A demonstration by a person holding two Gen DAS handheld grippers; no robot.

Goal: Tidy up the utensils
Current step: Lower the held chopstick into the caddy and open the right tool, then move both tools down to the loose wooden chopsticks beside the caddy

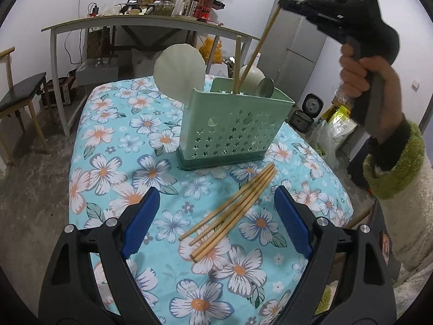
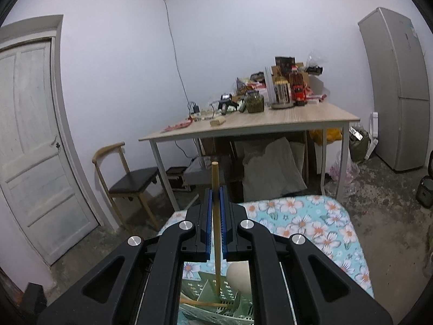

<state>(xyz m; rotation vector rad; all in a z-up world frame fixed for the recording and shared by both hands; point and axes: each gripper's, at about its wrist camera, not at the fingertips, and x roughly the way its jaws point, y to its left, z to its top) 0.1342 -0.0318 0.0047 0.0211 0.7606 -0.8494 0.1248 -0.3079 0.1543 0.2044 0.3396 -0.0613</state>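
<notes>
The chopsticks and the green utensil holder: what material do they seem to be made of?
The chopsticks: probably bamboo or wood, with a pale tan, matte, unpainted surface. The green utensil holder: likely moulded plastic, with a smooth, even mint colour, thin walls and clean star-shaped cut-outs.

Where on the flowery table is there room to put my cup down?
Bare cloth lies left of the green holder, out to the table's left edge, and on the near part below the loose chopsticks. It is crowded between holder and chopsticks, and inside the holder, where the right gripper holds a chopstick.
</notes>
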